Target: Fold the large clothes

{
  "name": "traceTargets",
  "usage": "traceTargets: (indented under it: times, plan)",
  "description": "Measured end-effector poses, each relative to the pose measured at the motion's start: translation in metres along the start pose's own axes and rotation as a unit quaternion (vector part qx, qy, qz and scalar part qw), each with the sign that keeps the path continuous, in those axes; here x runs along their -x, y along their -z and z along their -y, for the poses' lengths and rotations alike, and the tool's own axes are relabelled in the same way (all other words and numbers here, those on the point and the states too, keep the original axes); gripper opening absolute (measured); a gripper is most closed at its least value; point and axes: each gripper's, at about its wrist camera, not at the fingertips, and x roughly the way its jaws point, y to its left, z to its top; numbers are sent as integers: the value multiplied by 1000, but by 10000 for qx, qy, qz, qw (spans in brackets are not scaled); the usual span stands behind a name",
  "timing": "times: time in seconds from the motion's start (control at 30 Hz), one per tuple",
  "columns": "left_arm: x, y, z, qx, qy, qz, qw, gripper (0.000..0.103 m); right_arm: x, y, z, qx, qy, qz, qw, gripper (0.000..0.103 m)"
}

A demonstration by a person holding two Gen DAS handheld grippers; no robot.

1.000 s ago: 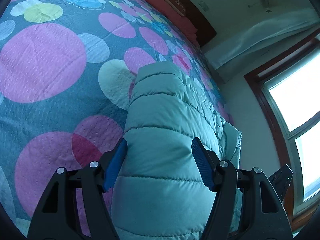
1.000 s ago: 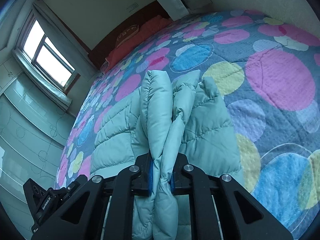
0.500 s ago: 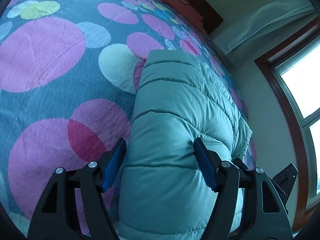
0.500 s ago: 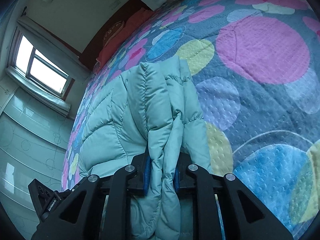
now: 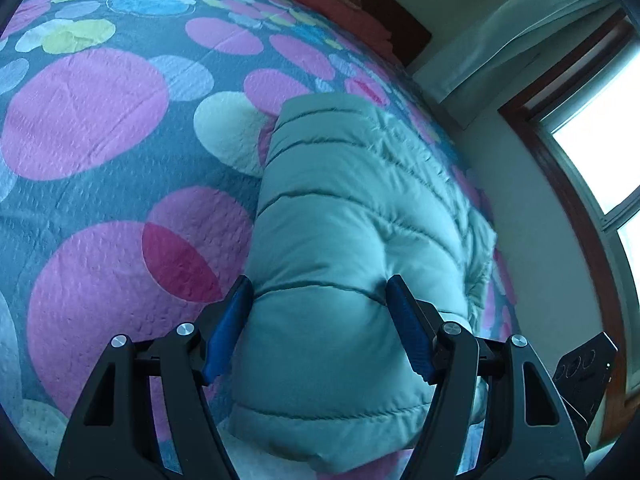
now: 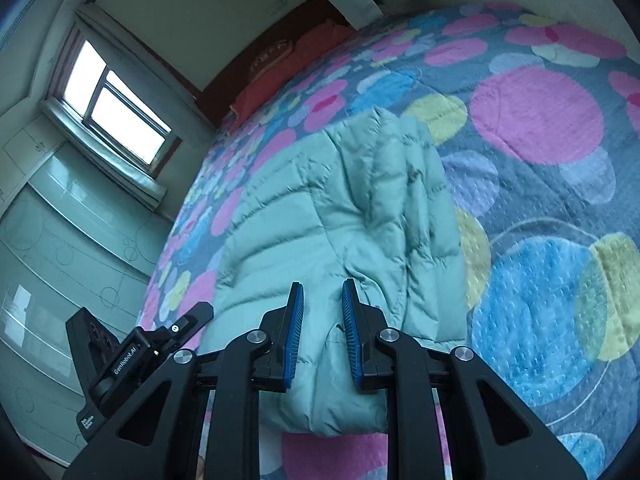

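A pale teal puffer jacket (image 5: 352, 240) lies folded on the bed; it also shows in the right wrist view (image 6: 340, 216). My left gripper (image 5: 320, 320) is open, its blue pads on either side of the jacket's near end, just over it. My right gripper (image 6: 320, 328) is open with a narrow gap, empty, just above the jacket's near edge. The jacket's folded part lies flat on top of the rest.
The bed is covered by a grey quilt with big pink, blue and yellow circles (image 6: 540, 120). Red pillows (image 6: 296, 64) and a dark headboard are at the far end. A window (image 6: 116, 112) and a glass-fronted wardrobe are beside the bed. The left gripper's body (image 6: 132, 360) shows at lower left.
My right gripper has let go of the bunched jacket fold it was pinching, and the fold now lies flat. My left gripper stayed open and moved slightly forward over the jacket.
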Motion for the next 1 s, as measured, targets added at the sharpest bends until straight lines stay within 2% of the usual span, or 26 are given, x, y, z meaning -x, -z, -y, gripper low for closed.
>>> traceTargets:
  times: [0.1, 0.17, 0.23, 0.3, 0.4, 0.53, 0.6, 0.7, 0.77, 0.87, 0.93, 1.0]
  plan:
    - [-20, 5, -13, 313, 80, -386, 9987, 70, -23, 8, 28, -311, -23, -110, 9995, 3]
    - [-19, 3, -12, 304, 76, -420, 9986, 67, -27, 10, 39, -583, -204, -154, 9980, 3]
    - [-10, -1, -10, 287, 69, -420, 9987, 62, -21, 7, 33, -533, -131, -200, 9983, 3]
    - [5, -8, -8, 304, 75, -244, 9992, 61, -8, 0, 22, -404, -78, -146, 9990, 8]
    - [22, -27, 1, 183, 284, 157, 9993, 61, 11, -19, 8, -262, -225, 153, 9993, 9]
    - [7, -57, 23, -154, 447, 228, 9986, 61, 5, -57, -4, -111, -287, 398, 9987, 9]
    - [-13, -69, 29, -201, 407, 77, 9989, 61, -9, -73, -9, -100, -352, 391, 9986, 9]
    - [-37, -79, 27, -123, 224, -57, 9997, 61, -31, -87, -5, -59, -102, 297, 9995, 9]
    - [-48, -79, 26, -113, 84, -126, 9998, 61, -50, -87, 8, -208, 68, 134, 9997, 9]
    - [-65, -76, 29, -330, -313, -265, 9986, 62, -75, -79, 31, -570, -40, -103, 9983, 2]
    - [-72, -73, 31, -475, -489, -255, 9973, 62, -81, -74, 40, -712, -151, -117, 9973, 0]
    - [-79, -70, 27, -421, -520, -304, 9973, 62, -84, -73, 42, -722, -158, -105, 9972, 0]
